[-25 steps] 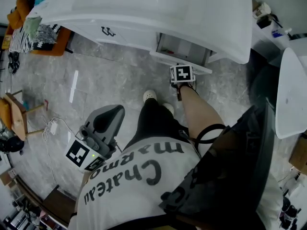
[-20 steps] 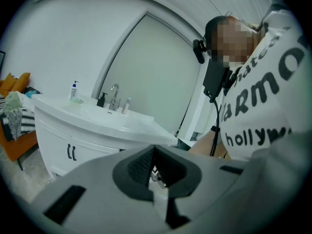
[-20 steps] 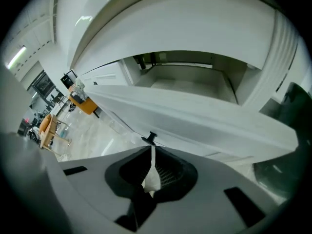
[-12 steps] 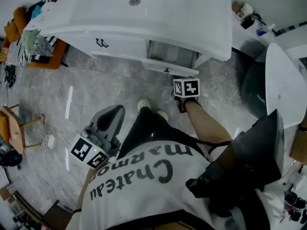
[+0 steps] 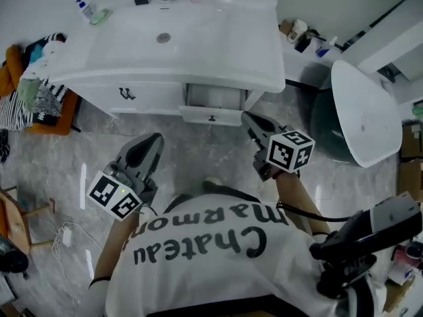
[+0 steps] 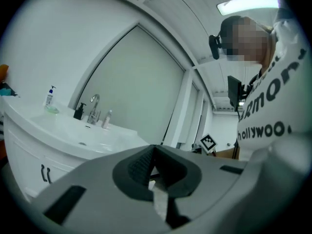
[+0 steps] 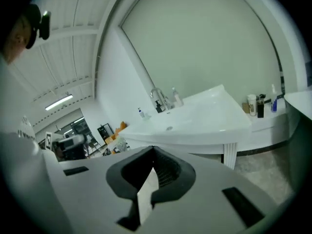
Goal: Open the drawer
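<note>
Head view: a white vanity with a moulded basin (image 5: 198, 32) stands against the wall. Its white drawer (image 5: 211, 114), to the right of the cabinet door below the basin, is pulled partway out, with its front panel and small dark knob (image 5: 212, 118) clear of the cabinet face. The left gripper (image 5: 151, 142), grey plastic with a square-marker cube, hangs over the grey marbled floor (image 5: 198, 152), well apart from the drawer and pointing roughly towards the vanity. The right gripper (image 5: 249, 119), of the same build, is held just to the right of the drawer front. Its tip is near the drawer's right corner, but contact cannot be told from here. The person's white printed T-shirt (image 5: 198, 256) fills the lower frame.

Left gripper view: the left gripper (image 6: 154, 147) has its two jaws pressed together with nothing between them. Beyond it, to the left, are the vanity (image 6: 58, 135), its chrome faucet (image 6: 94, 108) and a few small bottles along the back edge.

Right gripper view: the right gripper (image 7: 152, 150) has its jaws likewise closed tip to tip and holds nothing. The vanity (image 7: 204, 116) lies ahead and apart from the jaws, with the faucet (image 7: 157, 99) at its back.
</note>
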`<state>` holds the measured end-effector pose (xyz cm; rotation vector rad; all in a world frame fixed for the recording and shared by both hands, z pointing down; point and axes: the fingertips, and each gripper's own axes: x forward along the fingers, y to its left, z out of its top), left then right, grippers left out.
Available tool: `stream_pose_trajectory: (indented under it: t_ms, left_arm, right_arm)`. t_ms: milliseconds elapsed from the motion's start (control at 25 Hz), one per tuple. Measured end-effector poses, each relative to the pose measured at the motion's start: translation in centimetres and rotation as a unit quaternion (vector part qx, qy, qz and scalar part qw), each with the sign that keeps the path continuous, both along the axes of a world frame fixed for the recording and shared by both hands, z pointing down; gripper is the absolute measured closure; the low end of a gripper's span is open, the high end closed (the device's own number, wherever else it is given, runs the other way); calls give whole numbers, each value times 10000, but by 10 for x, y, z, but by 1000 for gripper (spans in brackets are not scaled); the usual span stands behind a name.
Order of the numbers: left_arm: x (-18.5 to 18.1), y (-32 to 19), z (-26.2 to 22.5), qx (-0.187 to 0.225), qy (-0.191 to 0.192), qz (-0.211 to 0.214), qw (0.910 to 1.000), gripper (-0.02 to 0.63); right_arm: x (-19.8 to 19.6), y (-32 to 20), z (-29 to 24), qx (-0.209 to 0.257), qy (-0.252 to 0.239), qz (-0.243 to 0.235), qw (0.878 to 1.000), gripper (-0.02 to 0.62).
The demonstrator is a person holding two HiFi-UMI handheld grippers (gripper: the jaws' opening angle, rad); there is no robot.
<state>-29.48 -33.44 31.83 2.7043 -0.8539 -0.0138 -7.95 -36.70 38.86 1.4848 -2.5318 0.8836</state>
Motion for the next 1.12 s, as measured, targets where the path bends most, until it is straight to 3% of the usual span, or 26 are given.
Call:
stream_pose_trajectory:
  t_ms: [160,400,720,1120]
  left_arm:
    - [1,-2,-14,-55,-16,376,9993,598]
    - [-30,25,-11,-78,-188,1152,9931,598]
    - [-62,40,-7,-85,-99,1517,9883,598]
    - [-61,65,-10,21,-81,2005,9796,598]
  right_arm:
    - [-5,30,-50,394,-313,526,9973,584]
    - [-37,74,-57,621,131,1091,9920,584]
    - [-71,109,-54,649,352,1623,9840,584]
    - [-82,129,-59,682,377,1841,9798,584]
